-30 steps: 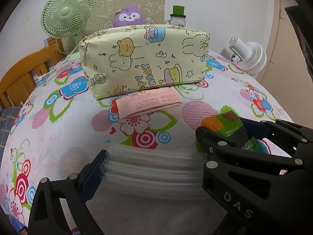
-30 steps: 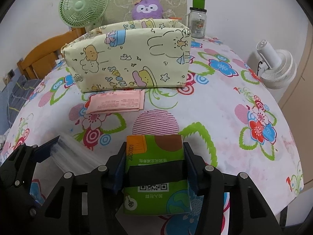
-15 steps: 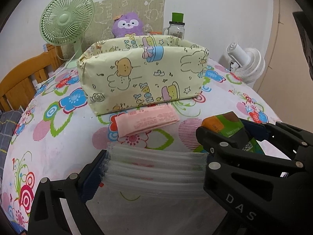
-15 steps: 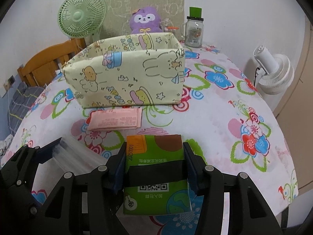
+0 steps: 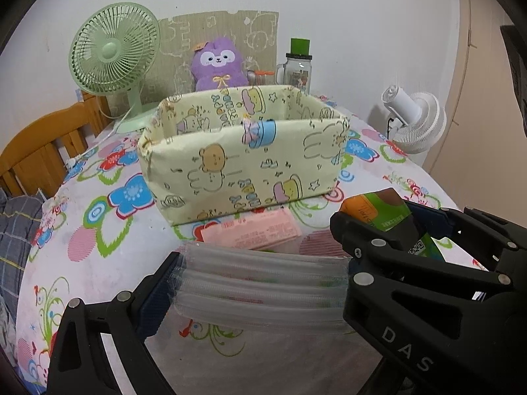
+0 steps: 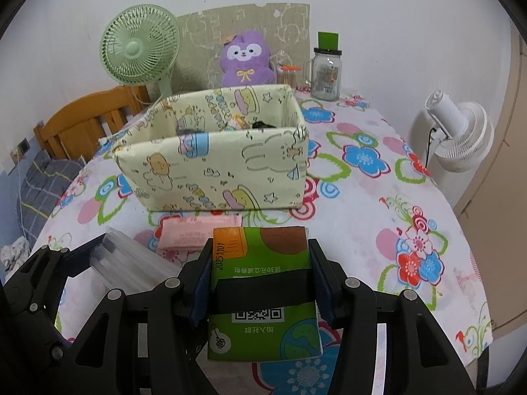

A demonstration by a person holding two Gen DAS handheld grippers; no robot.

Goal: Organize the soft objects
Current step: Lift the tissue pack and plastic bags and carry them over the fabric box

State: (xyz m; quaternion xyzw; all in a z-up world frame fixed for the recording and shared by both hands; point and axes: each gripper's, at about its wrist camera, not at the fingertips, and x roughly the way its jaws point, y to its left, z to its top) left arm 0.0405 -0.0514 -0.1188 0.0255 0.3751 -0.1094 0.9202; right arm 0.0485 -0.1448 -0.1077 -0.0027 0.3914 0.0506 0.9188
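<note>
My left gripper [image 5: 260, 283] is shut on a clear plastic pack [image 5: 263, 291] and holds it above the table, in front of the yellow cartoon-print fabric bin [image 5: 243, 164]. My right gripper [image 6: 260, 283] is shut on a green tissue pack [image 6: 262, 263], also lifted, and shows at the right of the left wrist view [image 5: 388, 220]. A pink tissue pack [image 5: 250, 232] lies on the tablecloth just before the bin [image 6: 214, 168]. The bin is open on top, with a few items inside [image 6: 237, 123].
A green desk fan [image 5: 113, 52], a purple plush [image 5: 217, 65] and a glass jar [image 5: 298, 69] stand behind the bin. A white fan [image 6: 461, 135] is off the table's right edge. A wooden chair [image 5: 36, 154] is at left. The floral tablecloth [image 6: 378, 204] covers the table.
Both grippers have risen with their packs; the view now looks down into the bin's open top. The pink pack has not moved.
</note>
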